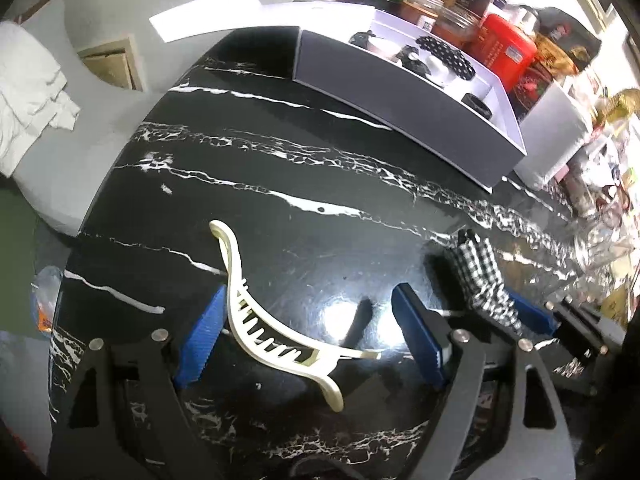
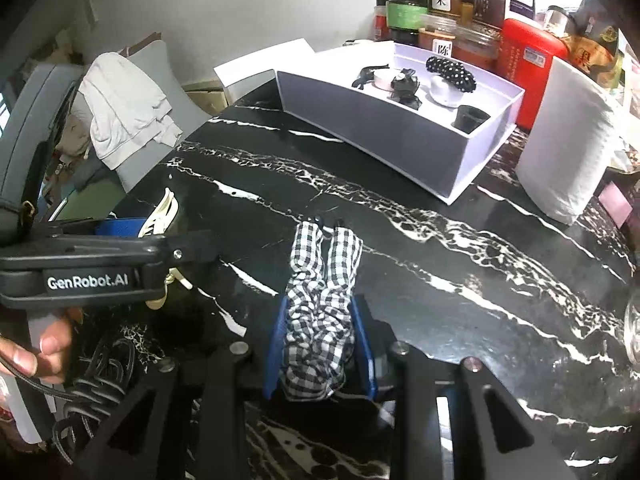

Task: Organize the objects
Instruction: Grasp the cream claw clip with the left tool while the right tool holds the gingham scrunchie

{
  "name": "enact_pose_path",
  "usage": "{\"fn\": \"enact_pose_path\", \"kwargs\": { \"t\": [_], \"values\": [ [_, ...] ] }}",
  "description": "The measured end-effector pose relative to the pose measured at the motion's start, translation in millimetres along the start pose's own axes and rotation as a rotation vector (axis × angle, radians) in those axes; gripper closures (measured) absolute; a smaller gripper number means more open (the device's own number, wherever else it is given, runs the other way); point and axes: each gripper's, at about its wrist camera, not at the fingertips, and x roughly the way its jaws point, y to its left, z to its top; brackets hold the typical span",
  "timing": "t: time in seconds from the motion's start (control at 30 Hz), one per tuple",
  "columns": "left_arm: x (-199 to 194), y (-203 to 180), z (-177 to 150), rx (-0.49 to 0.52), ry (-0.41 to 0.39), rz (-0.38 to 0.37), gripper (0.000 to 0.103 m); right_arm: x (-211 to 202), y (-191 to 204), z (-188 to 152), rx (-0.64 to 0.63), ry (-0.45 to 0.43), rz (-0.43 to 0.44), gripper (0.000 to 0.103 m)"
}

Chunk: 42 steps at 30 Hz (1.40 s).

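A cream hair claw clip (image 1: 276, 328) lies on the black marble table (image 1: 280, 168) between the open blue pads of my left gripper (image 1: 312, 332), touching the left pad. My right gripper (image 2: 320, 340) is shut on a black-and-white checked fabric hair clip (image 2: 324, 304), also seen at the right in the left wrist view (image 1: 484, 280). A white-and-grey box (image 2: 360, 120) at the back of the table holds black hair accessories and small white jars (image 2: 444, 88). The cream clip shows partly behind my left gripper in the right wrist view (image 2: 162, 216).
Jars and a red container (image 2: 528, 64) stand behind the box. A white paper towel roll (image 2: 568, 140) stands at the right. A grey chair with a white cloth (image 2: 128, 108) is off the table's left. Black hair ties (image 2: 100, 380) lie at the near left.
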Motion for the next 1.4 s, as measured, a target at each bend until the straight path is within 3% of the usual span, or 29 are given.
{"fn": "enact_pose_path", "kwargs": {
  "t": [0.07,0.13,0.27,0.5,0.57,0.63,0.67,0.8,0.87,0.93,0.97,1.07,1.2,1.4],
  "values": [
    [-0.8,-6.3,-3.5,0.06,0.011,-0.024,0.027,-1.1,-1.0,-1.3,0.001,0.002,-0.004,0.071],
    [-4.5,-10.9,-7.6,0.101,0.026,-0.064,0.04,-1.5,-1.5,-2.7,0.002,0.008,0.001,0.071],
    [-10.6,-12.3,-16.7,0.155,0.066,-0.129,0.04,-2.6,2.4,-6.1,-0.006,0.011,0.013,0.071],
    [-12.5,-19.0,-22.3,0.181,0.062,-0.211,0.041,-3.4,9.0,-6.7,-0.024,0.011,0.021,0.071],
    [-13.5,-25.6,-24.3,0.212,0.059,-0.187,0.051,-7.2,7.0,-8.2,-0.028,0.003,0.015,0.071],
    [-13.9,-30.7,-25.6,0.234,0.069,-0.199,0.067,-11.4,2.4,-10.6,-0.017,-0.003,0.0,0.071],
    [-14.6,-32.6,-26.9,0.238,0.08,-0.214,0.068,-12.6,0.4,-11.6,-0.012,-0.003,-0.003,0.071],
    [-18.3,-43.0,-31.3,0.273,0.088,-0.198,0.068,-14.3,-5.3,-17.7,0.005,0.004,-0.012,0.071],
    [-24.2,-49.5,-34.1,0.3,0.071,-0.17,0.062,-14.8,-6.0,-19.6,0.006,0.007,-0.011,0.071],
    [-28.3,-55.0,-36.8,0.319,0.063,-0.141,0.04,-16.1,-7.1,-21.5,0.009,0.005,-0.01,0.071],
    [-31.1,-56.2,-38.3,0.319,0.048,-0.136,0.037,-16.9,-7.9,-22.0,0.01,0.003,-0.009,0.071],
    [-33.0,-56.6,-41.5,0.276,0.049,-0.134,0.035,-21.9,-11.7,-24.6,0.018,-0.009,-0.014,0.071],
    [-23.1,-59.8,-49.3,0.239,0.147,-0.136,0.035,-28.1,-19.7,-28.2,0.036,-0.022,-0.028,0.071],
    [-23.9,-75.0,-58.6,0.285,0.074,-0.057,0.035,-32.5,-34.4,-34.3,0.071,-0.025,-0.057,0.071]
  ]
}}
